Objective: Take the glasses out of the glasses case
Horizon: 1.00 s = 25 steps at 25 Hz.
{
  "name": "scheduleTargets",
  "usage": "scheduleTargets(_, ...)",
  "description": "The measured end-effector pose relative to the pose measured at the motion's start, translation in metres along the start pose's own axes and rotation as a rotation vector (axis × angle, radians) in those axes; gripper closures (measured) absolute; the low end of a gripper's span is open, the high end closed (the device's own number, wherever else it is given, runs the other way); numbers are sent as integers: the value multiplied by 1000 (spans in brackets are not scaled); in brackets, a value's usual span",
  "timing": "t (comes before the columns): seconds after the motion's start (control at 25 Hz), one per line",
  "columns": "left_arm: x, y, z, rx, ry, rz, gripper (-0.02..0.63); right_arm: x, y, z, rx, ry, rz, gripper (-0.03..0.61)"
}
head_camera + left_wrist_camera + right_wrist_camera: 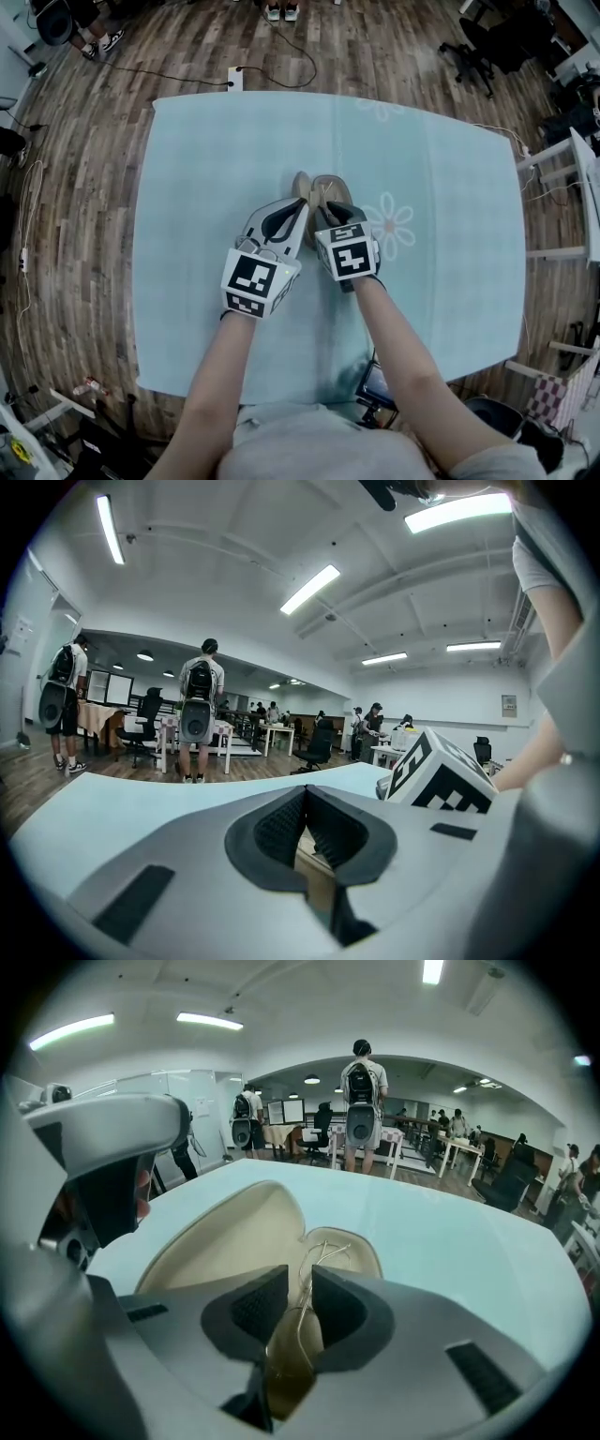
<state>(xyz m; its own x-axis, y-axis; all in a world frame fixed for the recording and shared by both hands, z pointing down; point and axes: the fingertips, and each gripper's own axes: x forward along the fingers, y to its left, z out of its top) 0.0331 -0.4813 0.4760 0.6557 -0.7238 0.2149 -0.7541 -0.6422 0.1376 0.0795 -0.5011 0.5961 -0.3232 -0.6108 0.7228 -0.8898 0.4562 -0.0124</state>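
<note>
Here, over a tabletop spread with a pale blue cloth, you held both tools close together at the opened glasses case, which lay near the middle of the cloth, just beside a printed flower. Your left tool was clenched on a thin tan edge of the case, apparently by its raised lid. That hold looked meant to keep the shell open and stop it sliding under the other hand.

Your right tool pointed steeply down into the case with its jaws parted, straddling the glasses. The thin wire frame ran up between the two pads and one amber-tinted lens showed just beneath them. A gap stood on either side of the wire, so nothing was gripped yet. The glasses lay in the lower half of the case, their folded arms reaching toward its far end.

The task appeared to be at the moment of the grasp: case open and steadied, glasses not yet lifted. The next move would call for closing on the frame and not on the lens. The frame looked slight enough to slip or bend in the pads. With the two tools almost touching, there was little room to draw the glasses clear of the lid.
</note>
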Motion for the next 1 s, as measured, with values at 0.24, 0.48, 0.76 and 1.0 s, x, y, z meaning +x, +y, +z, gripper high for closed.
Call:
scheduleTargets(0.24, 1, -2, 6, 1, -16, -16, 606, 4, -5, -5, 56, 75, -46, 477)
scheduleTargets(0.48, -1, -1, 2, -2, 0, -17, 606, 8, -7, -11, 6, 160, -73, 511)
scheduleTargets(0.76, -1, -2, -1, -5, 8, -16, 606, 11, -11, -11, 0, 194, -114, 527)
scheduleTargets(1.0, -6, 4, 1, -7, 1, 3, 606, 8, -12, -10, 2, 161, -123, 557)
